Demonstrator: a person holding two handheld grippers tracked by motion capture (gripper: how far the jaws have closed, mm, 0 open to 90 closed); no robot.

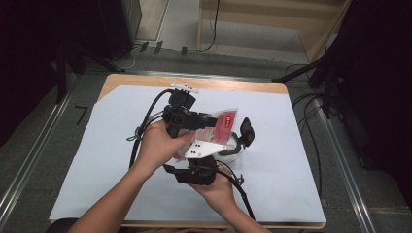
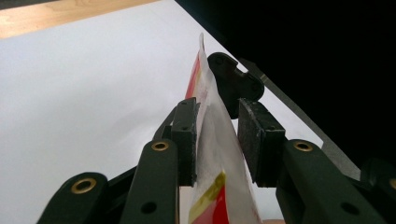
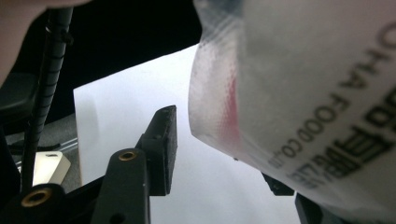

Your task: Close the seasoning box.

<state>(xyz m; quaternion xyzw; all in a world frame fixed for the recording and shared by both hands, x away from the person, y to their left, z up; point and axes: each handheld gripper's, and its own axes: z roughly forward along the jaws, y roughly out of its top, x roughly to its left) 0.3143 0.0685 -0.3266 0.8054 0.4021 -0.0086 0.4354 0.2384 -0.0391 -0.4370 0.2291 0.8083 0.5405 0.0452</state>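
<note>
A clear plastic food pouch (image 1: 224, 122) with a red label hangs above the white sheet. In the left gripper view the pouch (image 2: 217, 154) stands edge-on between my left gripper's (image 2: 218, 112) pads, which press it from both sides. In the high view the left gripper (image 1: 210, 121) points right from the left hand. My right gripper (image 1: 231, 136) comes up from below under its grey plate (image 1: 204, 148). In the right gripper view the pouch (image 3: 299, 93) covers one jaw, and a gap separates it from the other pad (image 3: 162, 140), so the right gripper (image 3: 224, 154) is open.
White paper (image 1: 111, 160) covers the wooden table (image 1: 228, 85). Cables trail from both grippers toward the front and left. Dark stands and cables line the floor on both sides, and a wooden frame (image 1: 252, 22) stands beyond the far edge.
</note>
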